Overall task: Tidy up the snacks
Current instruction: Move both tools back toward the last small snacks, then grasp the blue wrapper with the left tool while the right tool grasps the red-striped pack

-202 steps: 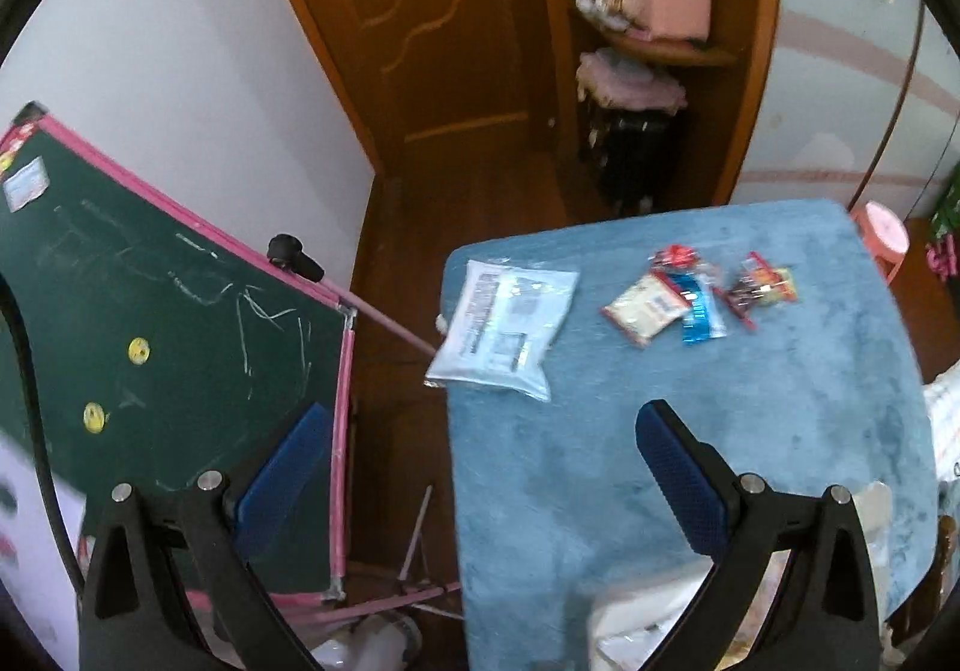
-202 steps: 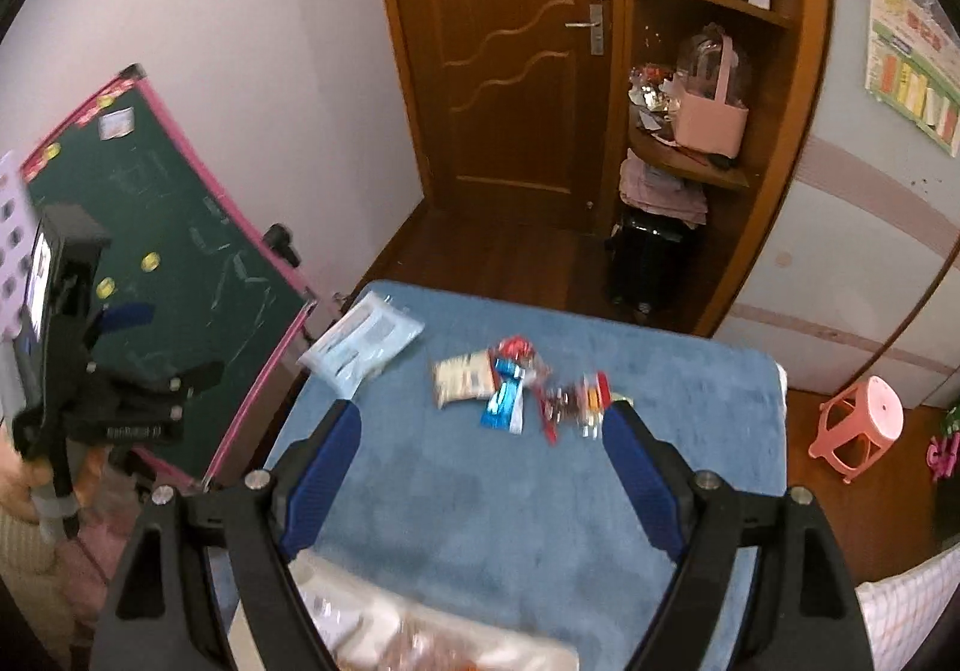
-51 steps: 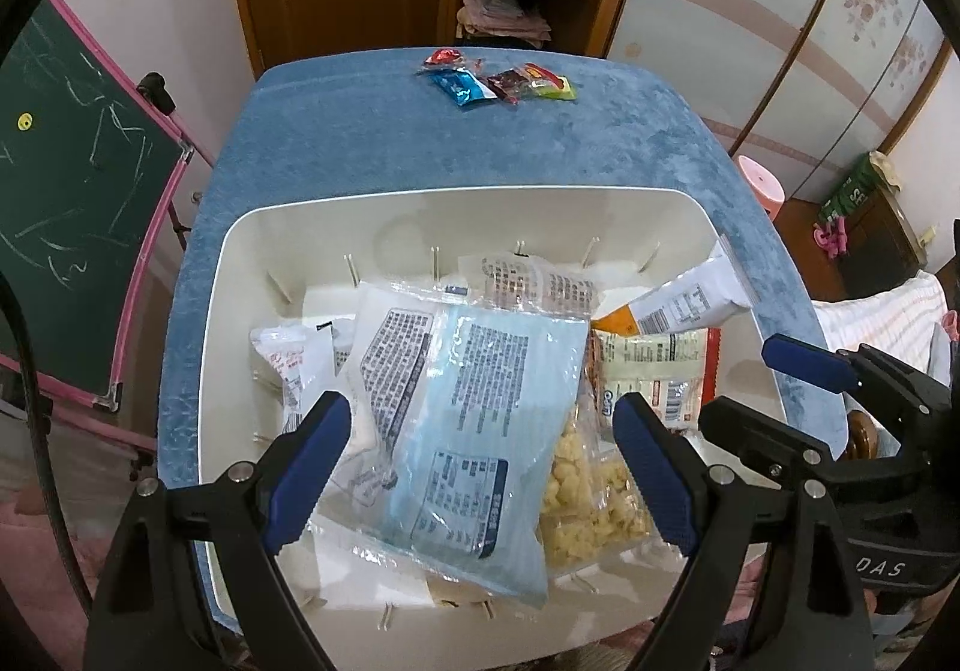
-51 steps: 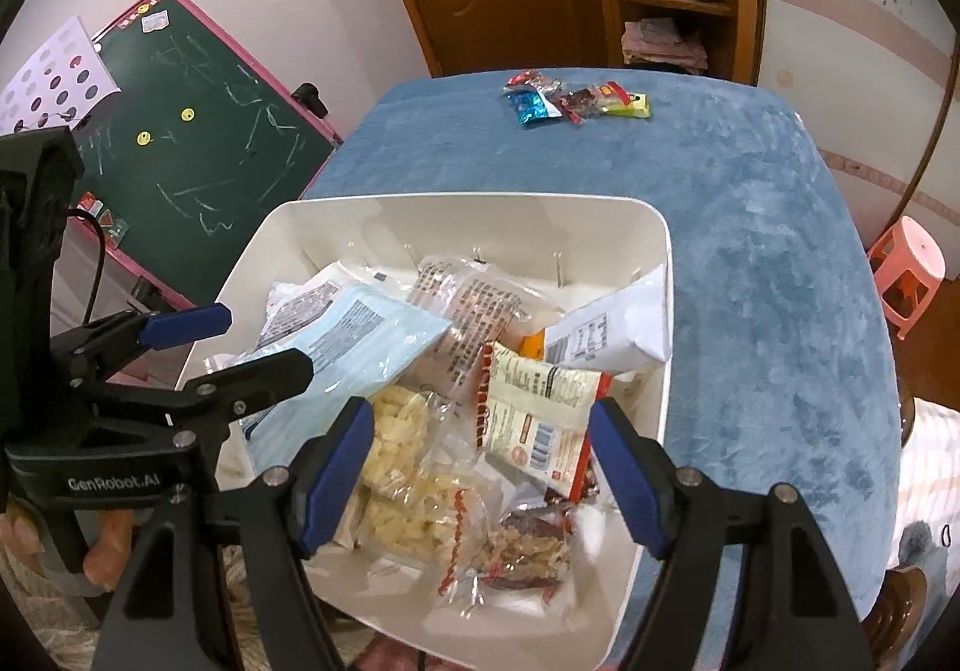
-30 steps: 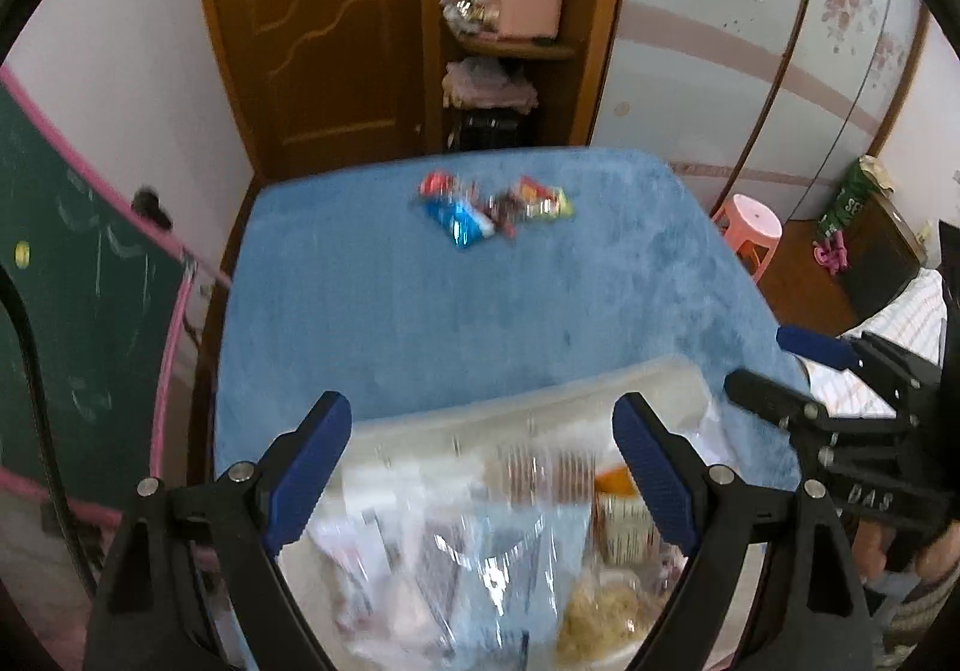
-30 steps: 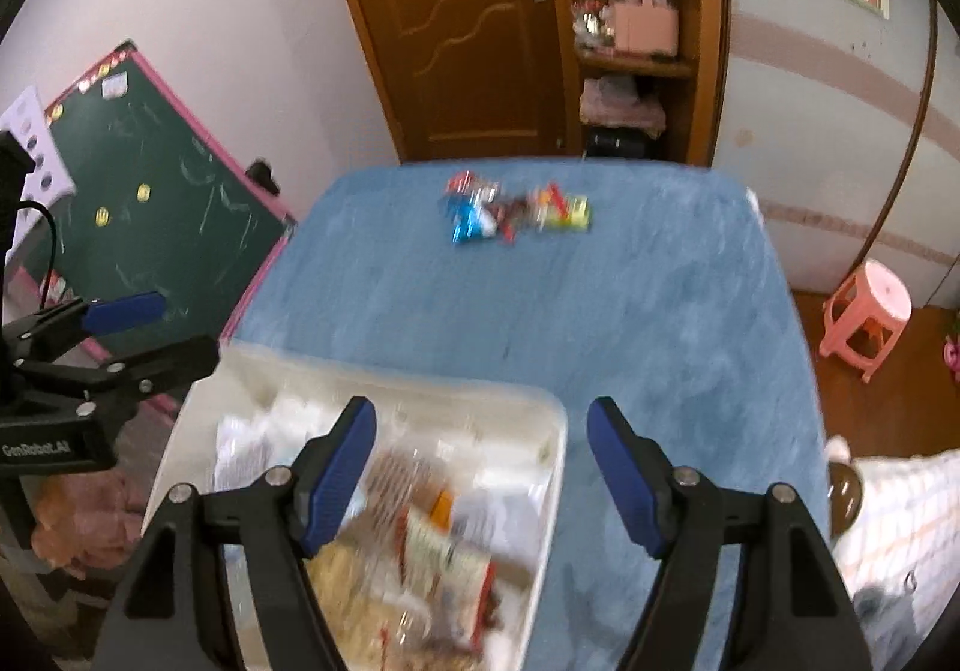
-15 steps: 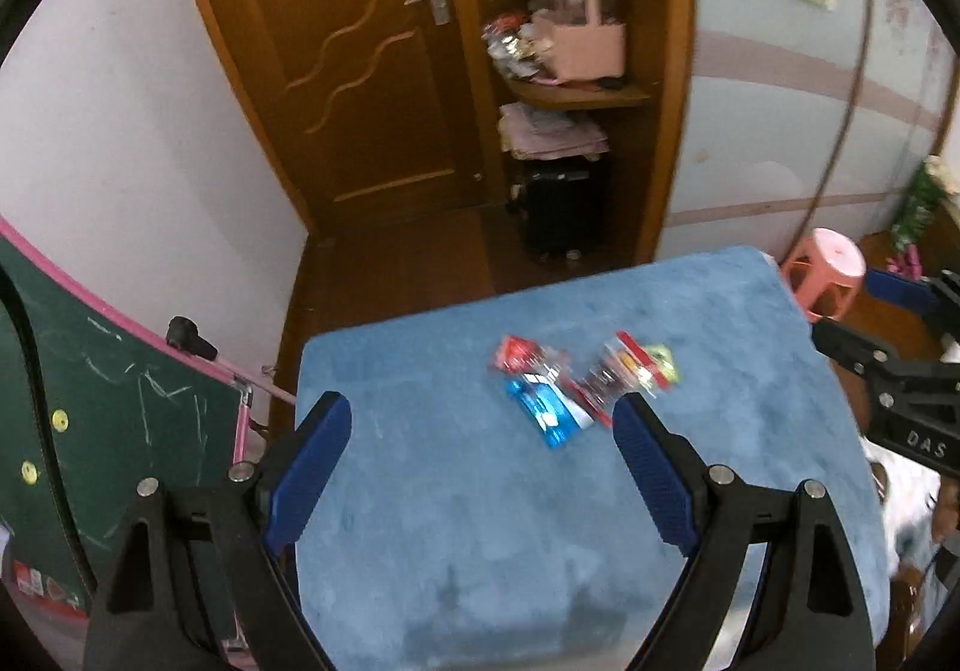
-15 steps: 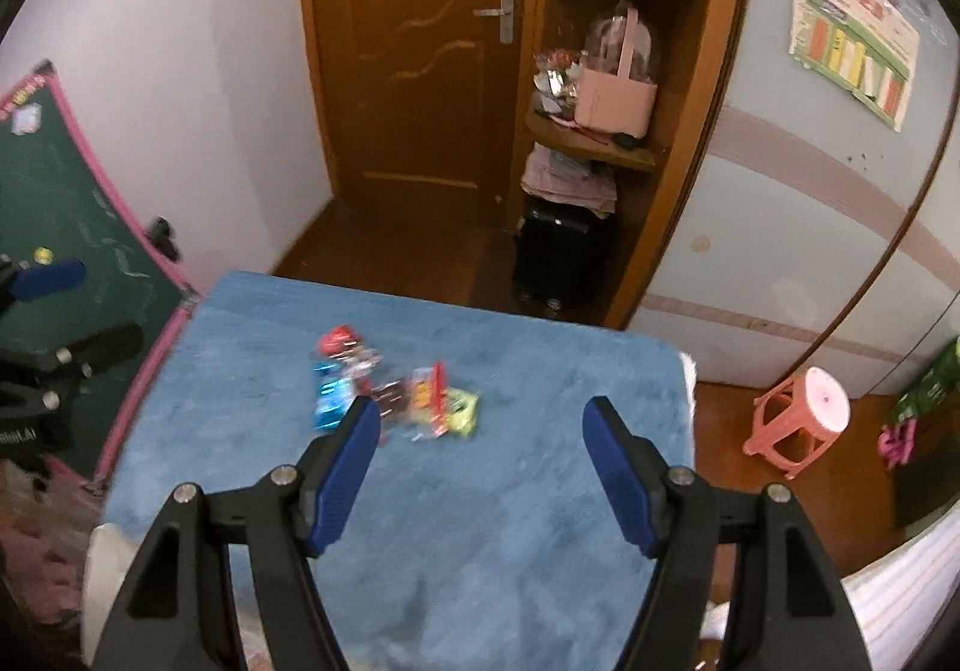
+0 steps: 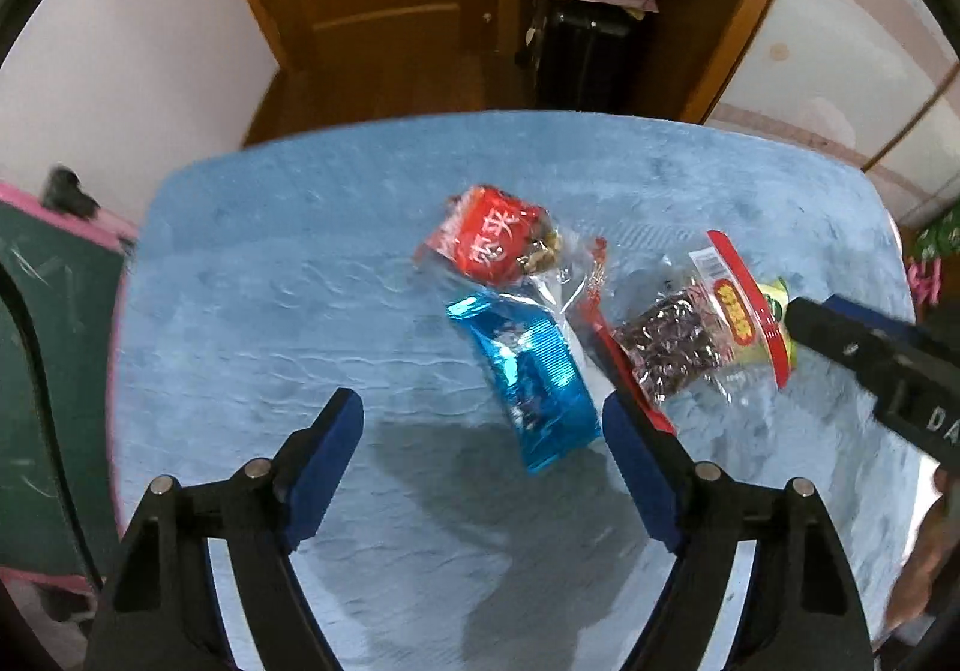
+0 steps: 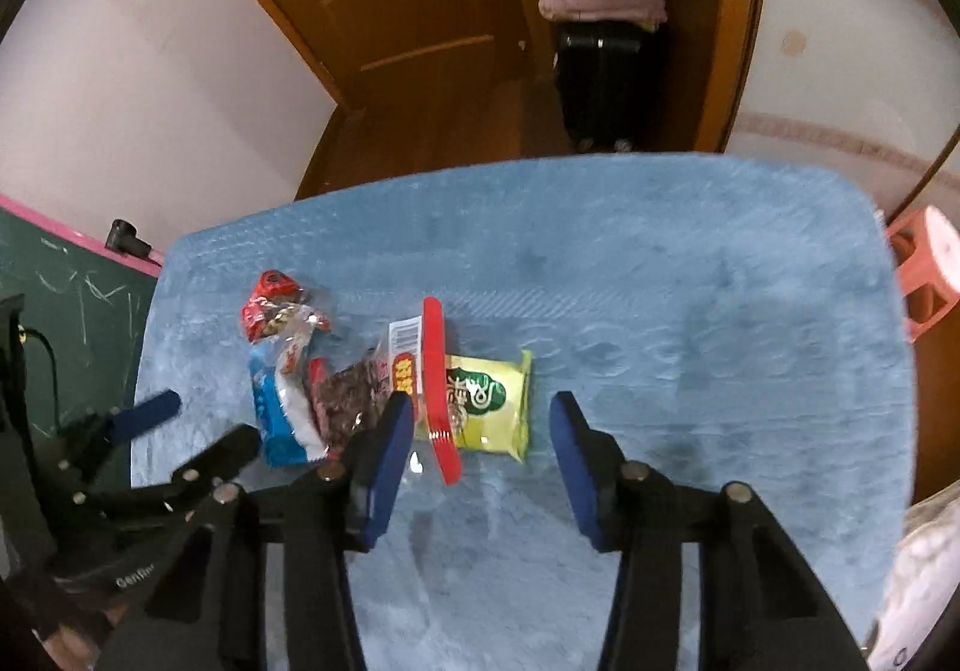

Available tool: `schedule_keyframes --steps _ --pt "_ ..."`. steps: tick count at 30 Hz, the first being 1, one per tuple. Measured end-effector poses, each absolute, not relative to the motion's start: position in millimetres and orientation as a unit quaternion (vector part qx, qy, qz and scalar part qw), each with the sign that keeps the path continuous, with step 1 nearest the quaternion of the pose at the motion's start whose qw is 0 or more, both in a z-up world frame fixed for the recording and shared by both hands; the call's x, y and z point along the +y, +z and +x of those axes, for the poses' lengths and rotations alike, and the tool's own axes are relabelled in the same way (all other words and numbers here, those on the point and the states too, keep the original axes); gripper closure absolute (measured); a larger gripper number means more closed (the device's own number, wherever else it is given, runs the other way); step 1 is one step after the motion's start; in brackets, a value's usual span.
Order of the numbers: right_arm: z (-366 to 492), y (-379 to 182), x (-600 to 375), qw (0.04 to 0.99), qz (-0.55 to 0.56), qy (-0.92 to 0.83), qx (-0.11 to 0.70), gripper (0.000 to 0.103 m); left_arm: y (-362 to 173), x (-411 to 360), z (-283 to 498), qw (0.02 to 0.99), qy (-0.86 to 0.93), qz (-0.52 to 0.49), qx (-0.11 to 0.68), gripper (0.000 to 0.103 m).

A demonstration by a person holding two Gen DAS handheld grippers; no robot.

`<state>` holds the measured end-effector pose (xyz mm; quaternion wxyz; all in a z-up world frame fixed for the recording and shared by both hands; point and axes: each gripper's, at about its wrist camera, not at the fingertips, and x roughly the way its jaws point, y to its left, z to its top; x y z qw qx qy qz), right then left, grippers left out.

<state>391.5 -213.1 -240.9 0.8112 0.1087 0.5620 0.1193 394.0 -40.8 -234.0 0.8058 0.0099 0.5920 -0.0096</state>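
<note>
So both grippers are angled down over a blue fuzzy tabletop (image 9: 252,263), and the snacks sit in a small huddle toward its far half. There's a red packet (image 9: 489,241) nearest the far edge, a shiny blue packet (image 9: 528,380) just beside it on the near side, and a clear bag with a red strip (image 9: 678,347) full of dark bits. In the right wrist view a yellow-green packet (image 10: 492,401) lies partly under that bag's red strip.

Room to move: lots of bare blue on the right side and along the near part, with the far edge dropping off to wood floor. The left edge runs tight against a green chalkboard with a pink frame (image 10: 60,275). A pink stool (image 10: 927,269) stands off the right corner.

The left gripper (image 9: 480,422) has its jaws spread wide, just narrowing a bit, with the blue packet's near end between them but nothing pinched. The right gripper (image 10: 483,431) has jaws at a middling gap, just been closing in, framing the yellow-green packet, pads not on it.

Hard to read: everything's motion-blurred, the right gripper is cut off at the left view's right rim, and packet print is mostly illegible.
</note>
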Motion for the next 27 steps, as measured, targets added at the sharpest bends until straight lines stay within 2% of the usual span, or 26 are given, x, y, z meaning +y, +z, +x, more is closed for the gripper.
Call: schedule_keyframes --steps 6,10,21,22,24,26,27 --pt "395.2 -253.0 -207.2 0.808 0.130 0.143 0.556 0.058 -253.8 -39.1 399.7 0.808 -0.003 -0.022 0.589 0.021" --pt "396.3 -248.1 -207.7 0.816 0.125 0.144 0.546 0.069 -261.8 -27.0 397.5 0.808 0.001 -0.056 0.586 0.021" --pt "398.9 -254.3 -195.5 0.802 0.124 0.176 0.558 0.069 -279.9 -31.1 401.0 0.806 -0.003 -0.073 0.587 0.022" --pt "399.3 -254.7 -194.4 0.801 0.127 0.179 0.558 0.072 -279.7 -30.1 398.1 0.807 -0.003 -0.073 0.586 0.022" --pt "399.9 -256.1 -191.7 0.796 0.134 0.185 0.560 0.078 -283.4 -31.8 403.2 0.806 -0.002 -0.072 0.587 0.025" --pt "398.4 -256.7 -189.7 0.798 0.131 0.191 0.557 0.086 -282.6 -32.7 401.7 0.807 -0.006 -0.073 0.586 0.032" --pt "397.1 -257.0 -188.5 0.797 0.130 0.196 0.556 0.088 -281.4 -32.9 400.7 0.808 -0.013 -0.076 0.585 0.047"
